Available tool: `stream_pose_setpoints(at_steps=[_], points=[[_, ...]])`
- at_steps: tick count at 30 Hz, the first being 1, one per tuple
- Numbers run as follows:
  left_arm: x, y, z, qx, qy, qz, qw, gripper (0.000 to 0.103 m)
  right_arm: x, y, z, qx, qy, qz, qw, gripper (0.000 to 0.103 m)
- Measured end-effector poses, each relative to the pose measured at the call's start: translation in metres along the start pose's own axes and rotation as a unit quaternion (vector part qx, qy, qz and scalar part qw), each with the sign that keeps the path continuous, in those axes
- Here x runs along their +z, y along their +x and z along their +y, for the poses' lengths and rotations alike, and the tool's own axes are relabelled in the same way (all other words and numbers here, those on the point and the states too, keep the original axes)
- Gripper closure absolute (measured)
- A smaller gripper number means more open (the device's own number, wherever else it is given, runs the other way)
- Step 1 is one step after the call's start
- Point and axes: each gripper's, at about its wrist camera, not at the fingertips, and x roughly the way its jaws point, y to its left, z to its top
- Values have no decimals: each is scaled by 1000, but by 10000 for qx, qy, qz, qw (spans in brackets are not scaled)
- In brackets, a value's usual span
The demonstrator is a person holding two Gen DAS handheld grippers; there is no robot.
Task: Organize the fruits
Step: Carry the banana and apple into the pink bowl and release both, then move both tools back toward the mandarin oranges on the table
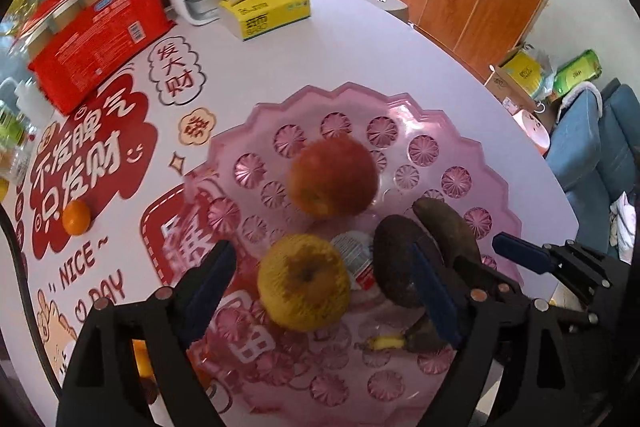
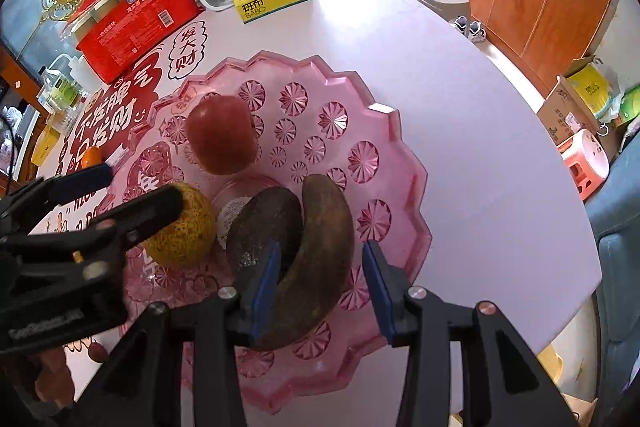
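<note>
**op_remote:** ok so both my grippers are hanging over the pink fruit tray (image 2: 400, 163) on the white table (image 2: 460, 75). My left gripper (image 1: 324, 287) has its jaws wide apart around the yellow fruit in the foam net (image 1: 304, 283), and the pads aren't pressing on it, it just sits in the tray between them. My right gripper (image 2: 320, 283) is open too, straddling the darkened banana (image 2: 320, 259), with the left pad right up against it and the right pad clear of it.

**viewer22:** what else is in the tray?

**op_remote:** a red apple (image 2: 222, 135) toward the far side, a dark avocado-looking thing (image 2: 264, 223) touching the banana, and a little sealed cup (image 1: 354, 255) between the yellow fruit and the dark one. One small orange (image 1: 76, 217) sits off the tray on the red printed mat (image 1: 92, 155), left of everything.
</note>
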Motion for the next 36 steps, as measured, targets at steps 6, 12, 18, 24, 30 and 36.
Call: stream_pose_setpoints(at_steps=[6,12,18,24,30,36], points=[[-19,-24,14,14,-142,-83,9999,11,-1,-3,4,76,31,-20,10000,52],[-40,-45,24,156,-176,-149,9996,10,-3,-12,17,164,-59,-102,9998,51],[-70,-68,44,420,-356,-202,9983,10,-10,-26,35,292,-252,-229,9990,51],[-102,-98,78,715,-768,-310,9940,10,-17,-47,59,400,-557,-440,9967,51],[-135,-133,118,1034,-1359,-482,9841,10,-25,-69,90,571,-932,-697,9916,51],[-168,-171,152,1391,-1737,-713,9723,10,-33,-90,122,759,-1270,-976,9842,51]])
